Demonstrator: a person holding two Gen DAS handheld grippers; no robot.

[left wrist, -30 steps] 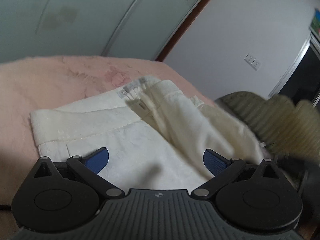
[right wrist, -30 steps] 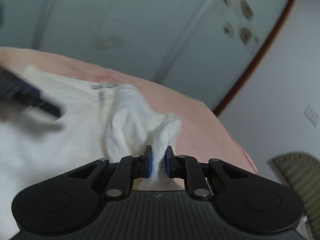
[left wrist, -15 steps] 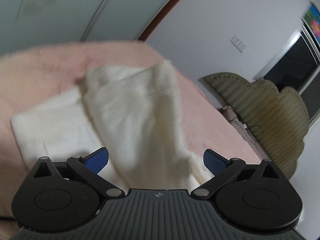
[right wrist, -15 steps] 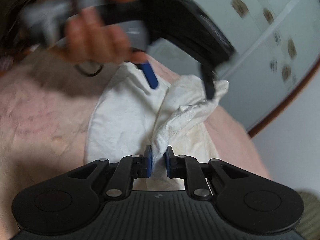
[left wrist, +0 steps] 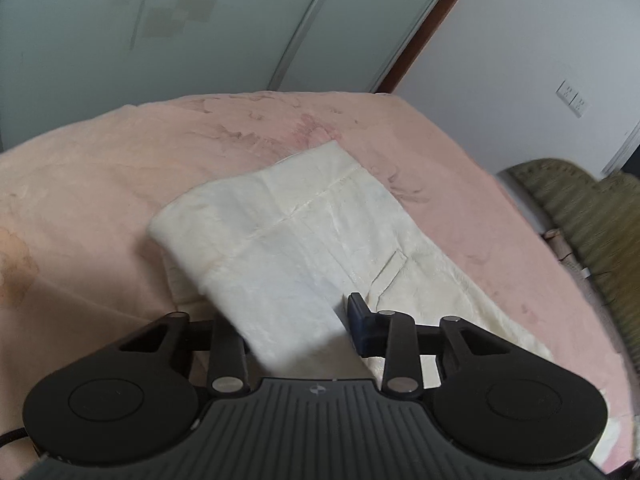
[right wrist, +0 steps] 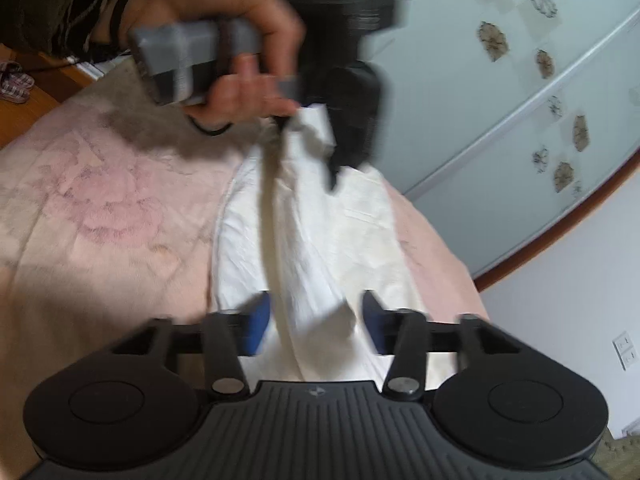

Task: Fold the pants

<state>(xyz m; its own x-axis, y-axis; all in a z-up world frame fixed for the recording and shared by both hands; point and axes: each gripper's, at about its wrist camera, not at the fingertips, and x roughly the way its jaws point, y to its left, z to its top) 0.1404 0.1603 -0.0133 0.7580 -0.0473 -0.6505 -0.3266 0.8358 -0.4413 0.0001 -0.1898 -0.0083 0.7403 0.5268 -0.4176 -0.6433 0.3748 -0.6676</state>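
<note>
While L jaws pinch pants (left wrist: 304, 240) (bed (left wrist: 100, 184)).

Right gripper (right wrist: 316, 320) over pants (right wrist: 312, 240) on a pink blanket (right wrist: 100, 216).

The right gripper's jaws are standing apart, a raised ridge of the white cloth lying between the blue pads (right wrist: 258, 320) without being pinched. The pants are stretching away up the blanket toward the left gripper (right wrist: 320, 120), blurred, which a hand (right wrist: 248, 40) is gripping by its grey handle; an end of the cloth is rising to its fingers. Whether they are clamping it cannot be told. Patterned wardrobe doors (right wrist: 520, 80) are filling the background.
</note>
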